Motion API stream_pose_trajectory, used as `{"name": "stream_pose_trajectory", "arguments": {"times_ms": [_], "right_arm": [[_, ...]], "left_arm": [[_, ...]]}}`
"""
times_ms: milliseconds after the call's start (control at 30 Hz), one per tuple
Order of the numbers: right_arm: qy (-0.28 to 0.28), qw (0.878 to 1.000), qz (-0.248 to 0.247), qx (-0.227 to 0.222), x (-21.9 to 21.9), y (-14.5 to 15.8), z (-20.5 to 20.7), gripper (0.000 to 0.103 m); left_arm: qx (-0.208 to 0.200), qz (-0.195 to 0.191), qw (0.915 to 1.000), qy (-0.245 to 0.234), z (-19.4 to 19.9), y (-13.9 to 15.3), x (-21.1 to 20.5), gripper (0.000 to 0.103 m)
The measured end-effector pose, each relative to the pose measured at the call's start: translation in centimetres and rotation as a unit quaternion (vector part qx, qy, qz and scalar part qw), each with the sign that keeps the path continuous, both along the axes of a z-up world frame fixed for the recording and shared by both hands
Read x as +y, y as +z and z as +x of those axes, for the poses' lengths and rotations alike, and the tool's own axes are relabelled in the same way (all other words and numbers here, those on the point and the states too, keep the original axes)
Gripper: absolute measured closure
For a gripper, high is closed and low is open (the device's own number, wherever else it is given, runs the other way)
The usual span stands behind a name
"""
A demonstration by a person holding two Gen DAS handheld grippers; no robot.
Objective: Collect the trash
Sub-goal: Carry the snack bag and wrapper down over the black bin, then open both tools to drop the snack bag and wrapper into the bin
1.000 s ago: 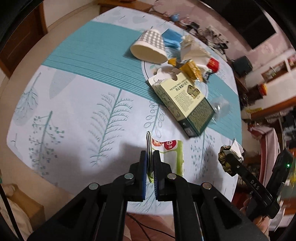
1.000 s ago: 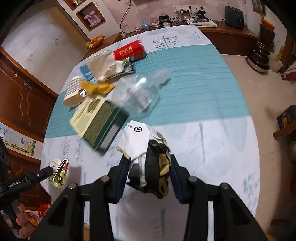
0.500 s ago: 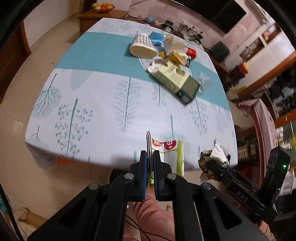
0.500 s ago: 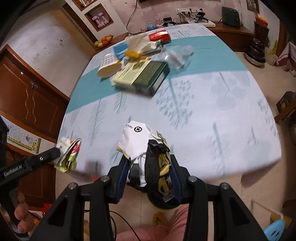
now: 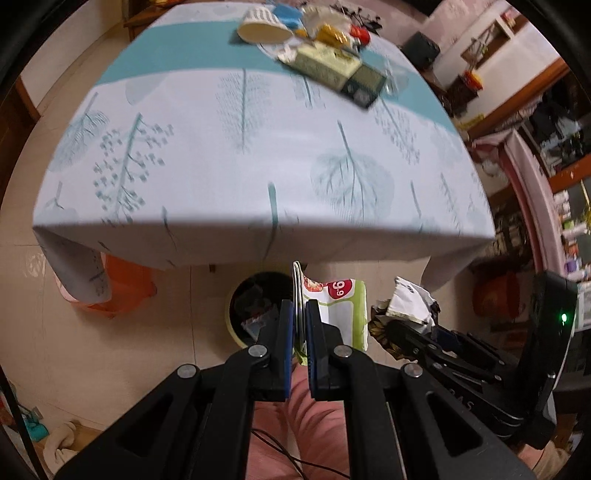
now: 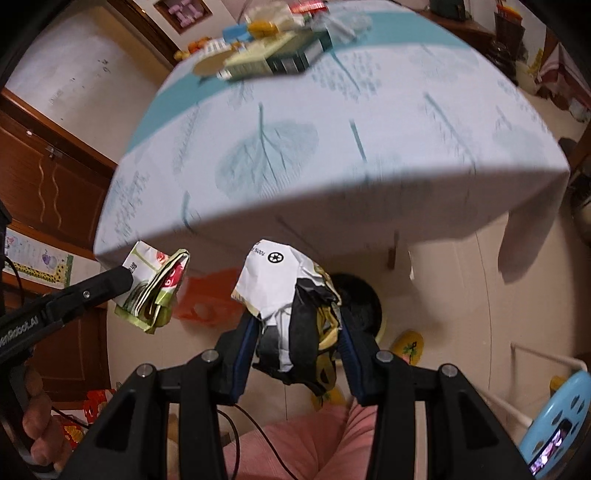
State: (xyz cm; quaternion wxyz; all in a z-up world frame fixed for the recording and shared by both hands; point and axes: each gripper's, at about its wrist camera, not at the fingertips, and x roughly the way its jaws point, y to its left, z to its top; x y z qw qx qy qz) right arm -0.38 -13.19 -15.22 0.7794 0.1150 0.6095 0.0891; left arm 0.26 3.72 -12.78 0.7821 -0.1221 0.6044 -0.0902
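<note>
1. Progress: two pieces are picked and off the desk, both carried above the floor near the trash bin, which sits below the desk's near edge. Neither is dropped in yet, as far as I can judge.
2. Left tool is clenched on a flattened green-and-white wrapper. It hangs just beside the bin's rim, standing on edge with its long axis roughly along the fingers, pointing toward the desk.
3. Right tool grips a crumpled white-and-black wrapper. Seen over the bin's near side; no clear long axis, the white end sticks forward and up.
4. Left to do: the pile far from the bin mid-desk — paper cup, green carton, yellow and red wrappers.
5. Bin already holds some trash.
</note>
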Motion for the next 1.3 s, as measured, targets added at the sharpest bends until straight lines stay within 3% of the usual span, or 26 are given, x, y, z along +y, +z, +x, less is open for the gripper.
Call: {"name": "stream_pose_trajectory", "arguments": {"times_ms": [300,733,867,933,1000,1100,1167,1300], "right_arm": [[-0.006,0.998,-0.014,0.063,-1.0,-8.5,-0.7,0.061],[0.024,0.993,-0.011,0.111,-1.4,-27.1,1.4,0.059],[0.039,0.993,-0.012,0.107,-0.9,-31.7,2.6,0.056],[0.043,0.993,-0.004,0.108,-0.8,-33.5,3.0,0.052],[0.039,0.993,0.003,0.109,-0.8,-35.4,3.3,0.051],[0.043,0.994,0.003,0.103,-0.7,-36.8,3.5,0.044],[0.049,0.994,0.001,0.097,-0.4,-37.4,3.6,0.030],[0.051,0.995,-0.003,0.089,-0.3,-37.9,3.7,0.029]], "left_arm": [[0.021,0.035,0.9989,-0.021,-1.2,-7.8,-3.1,0.099],[0.048,0.057,0.9970,0.022,0.5,-26.2,-4.1,0.098],[0.051,0.047,0.9973,0.026,1.0,-29.9,-4.2,0.082],[0.051,0.047,0.9972,0.028,1.4,-31.3,-4.0,0.060],[0.050,0.048,0.9971,0.032,1.5,-32.3,-3.7,0.046],[0.043,0.058,0.9967,0.037,1.6,-33.3,-3.3,0.042],[0.043,0.065,0.9962,0.040,1.6,-33.9,-3.1,0.042],[0.047,0.072,0.9952,0.047,1.3,-34.4,-2.5,0.042]]}}
